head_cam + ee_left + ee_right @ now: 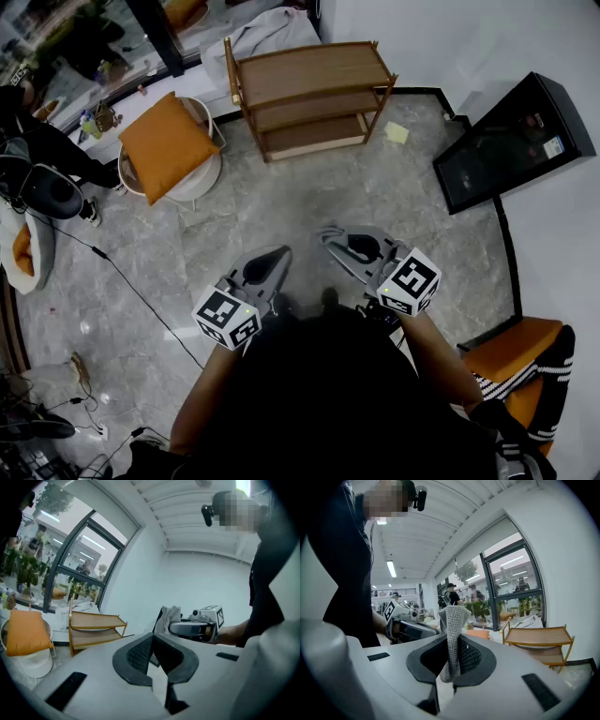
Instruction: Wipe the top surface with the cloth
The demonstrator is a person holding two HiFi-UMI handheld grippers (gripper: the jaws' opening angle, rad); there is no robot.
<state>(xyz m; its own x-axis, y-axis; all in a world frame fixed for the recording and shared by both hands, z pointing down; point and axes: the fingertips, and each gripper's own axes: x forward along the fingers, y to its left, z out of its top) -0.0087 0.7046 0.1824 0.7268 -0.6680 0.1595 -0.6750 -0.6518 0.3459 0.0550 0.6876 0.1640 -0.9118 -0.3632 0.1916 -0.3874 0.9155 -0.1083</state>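
A grey cloth (453, 623) is gripped upright between the jaws of the right gripper (330, 236). The left gripper (152, 643) is held closed on nothing. The wooden shelf (314, 70) is seen at twelve o'clock, well apart from both.

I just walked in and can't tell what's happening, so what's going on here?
A person stands on the grey floor with a gripper in each hand. The right gripper has its jaws closed on a grey knitted cloth, which sticks up from between them. The left gripper is shut and holds nothing. The wooden shelf stands by the wall, well ahead of both grippers, so no wiping is under way.
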